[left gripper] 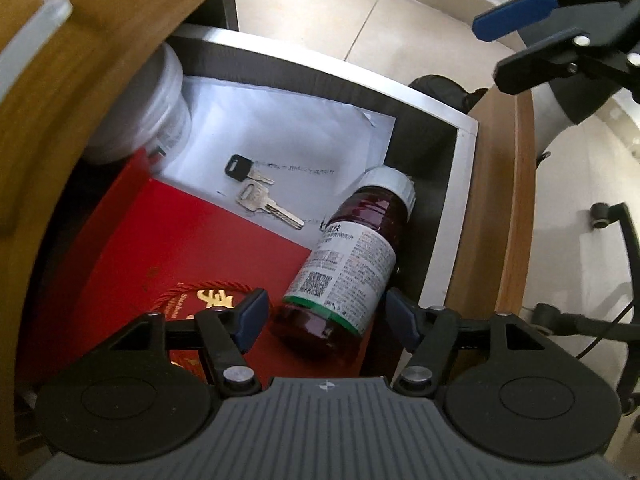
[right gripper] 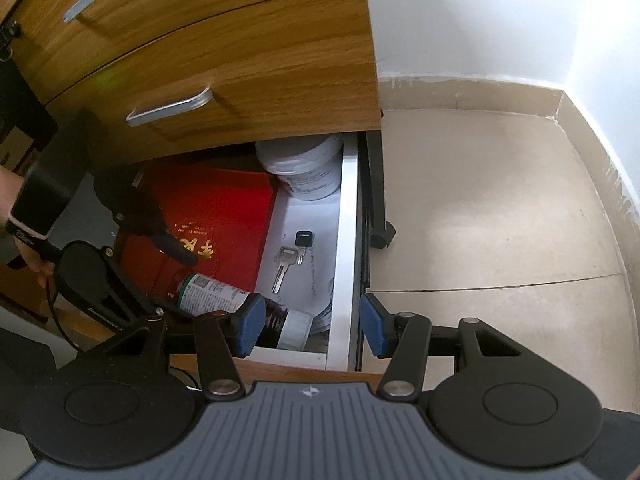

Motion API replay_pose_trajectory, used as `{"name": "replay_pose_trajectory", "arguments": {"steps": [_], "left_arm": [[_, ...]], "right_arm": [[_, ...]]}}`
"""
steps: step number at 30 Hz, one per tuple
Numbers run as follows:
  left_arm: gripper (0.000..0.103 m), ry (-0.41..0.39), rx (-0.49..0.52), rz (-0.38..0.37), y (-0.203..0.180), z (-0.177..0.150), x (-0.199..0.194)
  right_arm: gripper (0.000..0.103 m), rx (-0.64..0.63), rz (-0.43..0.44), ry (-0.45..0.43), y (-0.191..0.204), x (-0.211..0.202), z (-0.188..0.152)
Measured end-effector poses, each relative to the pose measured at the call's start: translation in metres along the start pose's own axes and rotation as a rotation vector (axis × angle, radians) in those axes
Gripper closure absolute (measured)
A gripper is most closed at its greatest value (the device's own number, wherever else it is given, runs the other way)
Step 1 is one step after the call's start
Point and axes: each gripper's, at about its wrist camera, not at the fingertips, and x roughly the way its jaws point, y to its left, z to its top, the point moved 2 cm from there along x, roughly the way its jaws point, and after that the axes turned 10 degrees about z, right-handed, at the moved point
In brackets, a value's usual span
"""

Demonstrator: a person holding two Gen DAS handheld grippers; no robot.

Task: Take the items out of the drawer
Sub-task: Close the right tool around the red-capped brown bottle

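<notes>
While the bottom drawer (left gripper: pixel 460 184) stands pulled out under the wooden cabinet (right gripper: pixel 224 52), its contents show across the left wrist view. At the upper left of that frame a white tub (left gripper: pixel 160 108) sits half under the cabinet front. Below it, at lower left, lies a red booklet (left gripper: pixel 168 248) with gold lettering, overlapping a white sheet of paper (left gripper: pixel 288 128) at the centre. Two keys (left gripper: pixel 260 196) rest on the paper, one with a black head. Right of centre a dark brown bottle (left gripper: pixel 352 256) with a white cap lies on its side, its base on the booklet's edge. The left gripper (left gripper: pixel 326 320) hangs low over the drawer, released, its blue pads either side of the bottle's base and apart from it. At the upper right, the right gripper (left gripper: pixel 508 44) is spread wide above the floor; in its own view it (right gripper: pixel 312 322) straddles the drawer's white side wall, holding nothing.
</notes>
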Motion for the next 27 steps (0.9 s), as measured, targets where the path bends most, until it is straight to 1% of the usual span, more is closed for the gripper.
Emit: {"name": "replay_pose_trajectory", "arguments": {"steps": [3, 4, 6, 8, 9, 10, 11, 13, 14, 16, 17, 20, 22, 24, 25, 27], "left_arm": [[0.035, -0.004, -0.009, -0.019, 0.001, 0.003, 0.003], [0.047, -0.009, -0.007, -0.004, 0.000, 0.004, 0.003], [0.053, -0.020, -0.002, 0.028, 0.000, 0.005, 0.005], [0.053, -0.034, -0.021, 0.035, 0.001, 0.005, 0.003], [0.055, -0.045, -0.033, 0.050, 0.002, 0.005, 0.002], [0.061, -0.059, -0.043, 0.069, 0.002, 0.004, 0.000], [0.064, -0.085, -0.063, 0.103, 0.004, 0.004, -0.004], [0.071, -0.109, -0.122, 0.180, 0.011, 0.003, -0.007], [0.071, -0.108, -0.157, 0.208, 0.016, 0.001, -0.008], [0.071, -0.098, -0.219, 0.203, 0.024, -0.002, -0.007], [0.071, -0.098, -0.228, 0.203, 0.025, -0.003, -0.007], [0.071, -0.100, -0.207, 0.218, 0.020, -0.005, -0.007], [0.078, -0.077, -0.199, 0.231, 0.018, -0.009, -0.004], [0.081, -0.064, -0.199, 0.240, 0.017, -0.015, -0.002], [0.081, -0.073, -0.207, 0.247, 0.016, -0.018, -0.004], [0.080, -0.122, -0.247, 0.260, 0.016, -0.024, -0.018]], "right_arm": [[0.044, 0.003, -0.004, -0.003, -0.002, 0.000, 0.000], [0.044, 0.006, -0.005, -0.003, -0.002, 0.000, 0.000], [0.044, 0.011, -0.006, -0.003, -0.003, 0.000, -0.001], [0.044, 0.010, -0.001, 0.000, -0.003, 0.001, 0.000], [0.044, 0.005, 0.002, 0.001, -0.002, 0.001, 0.000], [0.044, -0.002, 0.005, 0.002, -0.001, 0.002, 0.001], [0.044, -0.015, 0.012, 0.007, 0.000, 0.003, 0.002], [0.044, -0.052, 0.029, 0.026, 0.004, 0.008, 0.005], [0.044, -0.076, 0.038, 0.036, 0.006, 0.011, 0.007], [0.044, -0.123, 0.055, 0.062, 0.010, 0.019, 0.013], [0.044, -0.147, 0.065, 0.078, 0.012, 0.024, 0.015], [0.044, -0.237, 0.109, 0.143, 0.018, 0.042, 0.022], [0.044, -0.307, 0.138, 0.194, 0.023, 0.056, 0.026], [0.044, -0.379, 0.167, 0.238, 0.028, 0.069, 0.028], [0.044, -0.416, 0.182, 0.259, 0.030, 0.076, 0.030], [0.044, -0.488, 0.215, 0.298, 0.034, 0.087, 0.033]]}}
